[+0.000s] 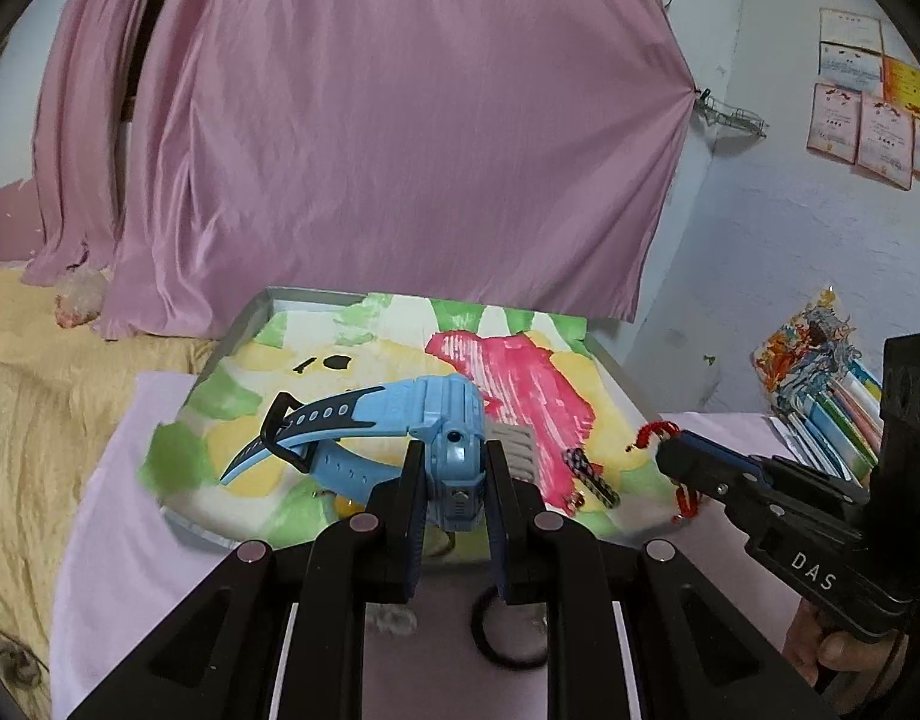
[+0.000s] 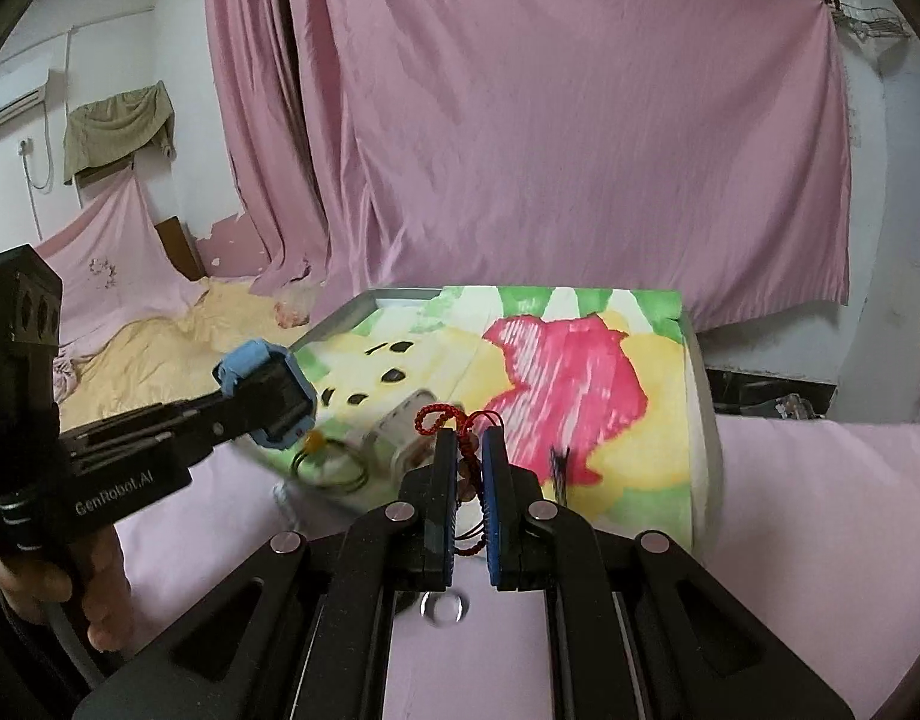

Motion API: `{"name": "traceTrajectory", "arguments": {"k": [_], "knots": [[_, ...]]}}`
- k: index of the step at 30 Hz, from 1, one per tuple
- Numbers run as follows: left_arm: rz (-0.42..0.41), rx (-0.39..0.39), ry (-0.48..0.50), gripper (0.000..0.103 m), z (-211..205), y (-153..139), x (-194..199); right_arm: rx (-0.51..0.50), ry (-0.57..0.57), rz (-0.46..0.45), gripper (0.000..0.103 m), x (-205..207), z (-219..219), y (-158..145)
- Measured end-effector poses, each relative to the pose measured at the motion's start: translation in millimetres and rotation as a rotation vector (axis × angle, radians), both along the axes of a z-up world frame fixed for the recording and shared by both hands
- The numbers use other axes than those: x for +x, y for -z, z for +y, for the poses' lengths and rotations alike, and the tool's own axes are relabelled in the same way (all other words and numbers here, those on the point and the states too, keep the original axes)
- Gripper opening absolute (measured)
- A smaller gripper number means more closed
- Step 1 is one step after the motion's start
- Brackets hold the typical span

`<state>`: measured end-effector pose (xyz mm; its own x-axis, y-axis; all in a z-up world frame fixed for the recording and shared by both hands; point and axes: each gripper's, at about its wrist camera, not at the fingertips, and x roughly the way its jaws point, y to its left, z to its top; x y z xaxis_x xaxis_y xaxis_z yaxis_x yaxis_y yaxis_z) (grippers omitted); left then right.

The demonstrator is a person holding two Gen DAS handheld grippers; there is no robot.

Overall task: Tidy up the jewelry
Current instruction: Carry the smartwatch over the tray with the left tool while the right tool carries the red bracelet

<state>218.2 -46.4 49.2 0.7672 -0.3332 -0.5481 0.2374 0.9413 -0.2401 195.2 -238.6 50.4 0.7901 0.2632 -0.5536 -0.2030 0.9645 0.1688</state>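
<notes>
My left gripper (image 1: 454,450) is shut on a light blue watch (image 1: 442,414), held by its case above the near edge of the tray (image 1: 268,300); its strap trails left. The tray is lined with a painted green, yellow and red paper. My right gripper (image 2: 469,444) is shut on a red cord bracelet (image 2: 442,417), whose loops stick out above and below the pads. Each view shows the other gripper: the right gripper (image 1: 670,450) with the red cord (image 1: 652,435), the left gripper (image 2: 280,396) with the blue watch (image 2: 250,357).
In the tray lie a white-grey watch (image 2: 400,426), a green ring bracelet with a yellow bead (image 2: 328,468) and a black-white braided band (image 1: 589,474). A black hair tie (image 1: 508,630) lies on the pink cloth. Booklets (image 1: 820,408) are stacked at right; yellow bedding (image 1: 40,390) at left.
</notes>
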Motion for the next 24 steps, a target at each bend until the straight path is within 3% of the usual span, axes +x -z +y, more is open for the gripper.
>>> {"name": "traceTrajectory", "arguments": {"k": [11, 24], "knots": [[0.112, 0.028, -0.003, 0.016, 1, 28, 38, -0.003, -0.001, 0.153, 0.007, 46, 10, 44], [0.126, 0.038, 0.020, 0.017, -4, 35, 39, -0.043, 0.002, 0.212, 0.008, 56, 14, 60]]}}
